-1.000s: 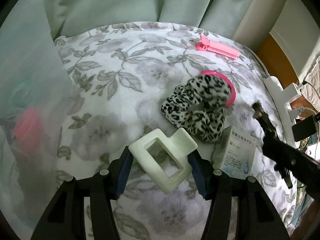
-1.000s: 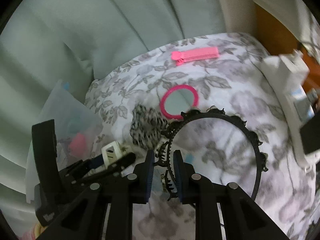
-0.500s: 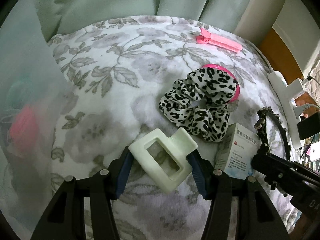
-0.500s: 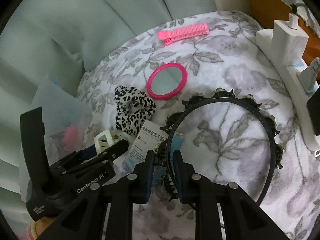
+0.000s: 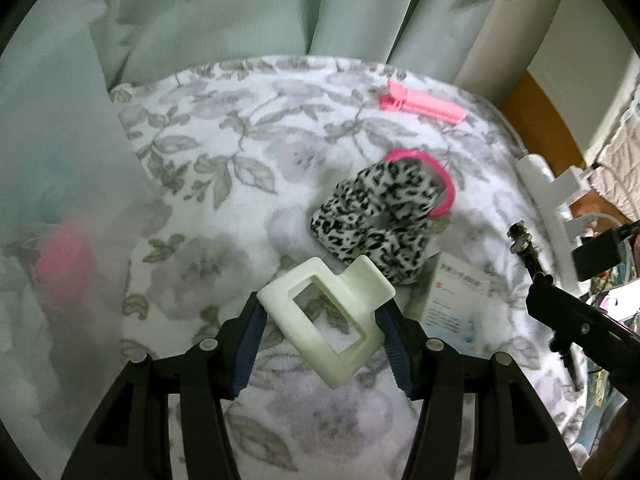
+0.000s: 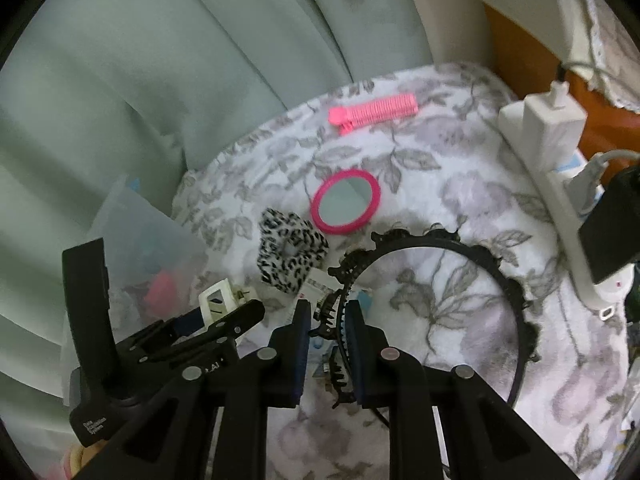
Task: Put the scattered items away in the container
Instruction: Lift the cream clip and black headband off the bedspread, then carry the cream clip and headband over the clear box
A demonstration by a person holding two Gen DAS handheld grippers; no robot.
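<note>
Item: pale green claw clip (image 5: 328,320), rectangular, open-framed; clamped between the blue-padded fingers (image 5: 246,344) of the left gripper (image 5: 320,340) and held above the floral blanket (image 5: 224,184).

Item: black toothed headband (image 6: 436,280); one end pinched in the right gripper (image 6: 328,344), its arc reaching out over the blanket on the side of the clip away from the container.

Landmark: leopard-print scrunchie (image 5: 380,220), lying on the blanket just beyond the claw clip.

Touching the scrunchie's far side: round pink-rimmed mirror (image 6: 346,208), face up.

Just beside the scrunchie's near side: small white printed carton (image 5: 456,300), partly under the scrunchie's edge.

Well beyond the scrunchie, near the blanket's far edge: pink ridged hair clip (image 5: 420,104).

Well to the left of the scrunchie: frosted translucent container (image 5: 52,240), with blurred pink and teal shapes showing through its wall.

Well to the right of the scrunchie: white power strip (image 6: 560,184) with chargers plugged in.

Behind everything: pale green curtain (image 5: 220,12).
</note>
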